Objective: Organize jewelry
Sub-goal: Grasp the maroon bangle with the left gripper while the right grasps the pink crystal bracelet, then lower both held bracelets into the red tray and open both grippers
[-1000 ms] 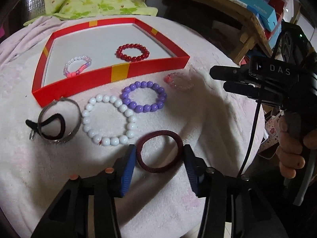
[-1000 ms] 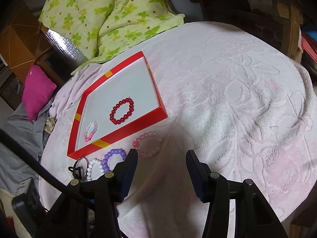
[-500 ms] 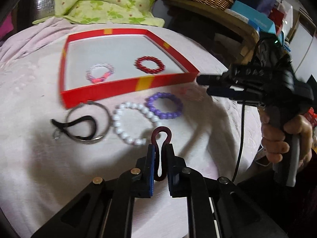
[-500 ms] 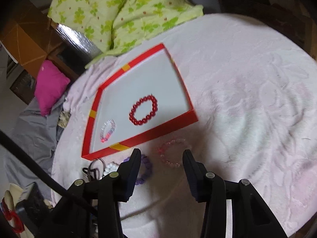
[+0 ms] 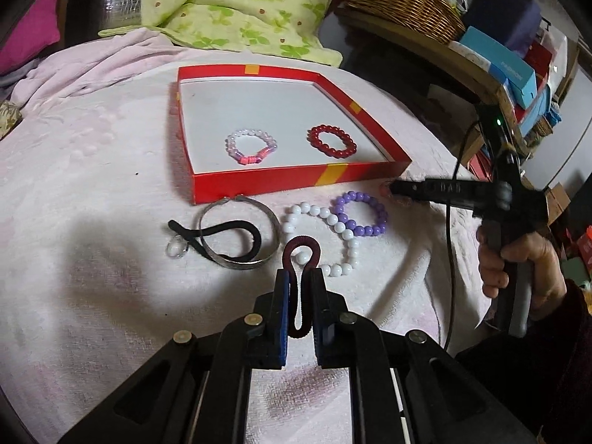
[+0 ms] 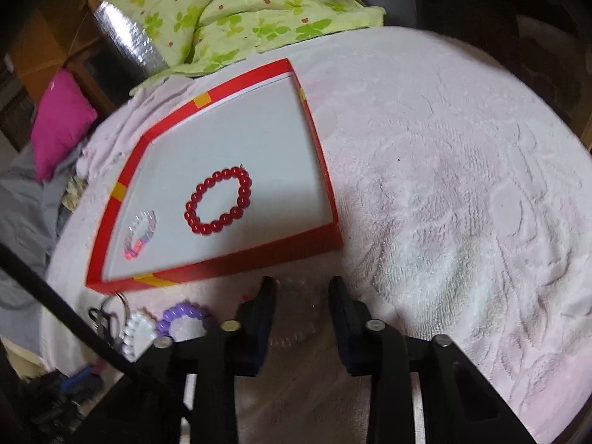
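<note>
The left gripper (image 5: 299, 296) is clamped on a maroon elastic hair band (image 5: 300, 259), pinched flat into a narrow loop above the pink towel (image 5: 92, 222) — light, soft and springy, best held across both strands as now. The right gripper (image 6: 301, 307) is closing around a clear pink bead bracelet (image 6: 296, 333) that lies just outside the red tray (image 6: 222, 270); the pads seem not yet pressing. Its beads look slippery — better squeezed across the ring's width.
</note>
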Tool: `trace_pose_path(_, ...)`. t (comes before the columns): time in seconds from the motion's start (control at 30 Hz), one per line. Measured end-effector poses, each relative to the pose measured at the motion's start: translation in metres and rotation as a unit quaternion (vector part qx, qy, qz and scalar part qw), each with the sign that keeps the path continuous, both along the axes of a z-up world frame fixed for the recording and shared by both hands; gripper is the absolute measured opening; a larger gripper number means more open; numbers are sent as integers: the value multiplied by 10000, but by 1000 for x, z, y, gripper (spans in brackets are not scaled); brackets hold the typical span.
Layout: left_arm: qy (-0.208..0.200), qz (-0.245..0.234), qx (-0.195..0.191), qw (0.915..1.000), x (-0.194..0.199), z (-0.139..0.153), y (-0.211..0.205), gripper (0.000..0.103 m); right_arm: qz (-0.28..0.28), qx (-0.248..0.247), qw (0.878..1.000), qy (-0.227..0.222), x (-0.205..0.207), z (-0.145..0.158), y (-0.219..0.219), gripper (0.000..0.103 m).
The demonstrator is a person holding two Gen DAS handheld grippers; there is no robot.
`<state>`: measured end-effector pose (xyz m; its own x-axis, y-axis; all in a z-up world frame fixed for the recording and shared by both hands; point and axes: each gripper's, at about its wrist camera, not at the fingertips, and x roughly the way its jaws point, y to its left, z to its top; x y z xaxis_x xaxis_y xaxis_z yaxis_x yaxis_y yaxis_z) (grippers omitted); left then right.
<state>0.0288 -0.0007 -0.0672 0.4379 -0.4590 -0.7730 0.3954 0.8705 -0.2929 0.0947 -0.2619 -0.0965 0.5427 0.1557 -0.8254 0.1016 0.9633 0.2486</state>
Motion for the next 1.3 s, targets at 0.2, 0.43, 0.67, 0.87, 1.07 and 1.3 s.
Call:
trace_pose_path(0.2,-29,105,0,9999,3,3,5,11,316,-538,9980,-106,-13,4,19,10)
trace_pose_path(0.43,-87,213,-1,9997,6,6,10,11,286,-265,9977,-548,-31,26,12,8)
trace_pose_path(0.67,-174,318,-100,9993,11,13,15,11,351,190,9943,-990,-40,44,9,8)
trace_pose_path(0.87,-305,433,-198,9984,18,21,20,11,343,780,9866,-1393,-45,60,7,9)
trace_pose_path(1.07,-623,490,-116,9968,32,35,15,11,298,1077,9825,-1492,-31,66,14,9)
trace_pose_path(1.3,-898,638,-134,9938,64,48,6,11,128,1306,9807,-1449,9,69,29,9)
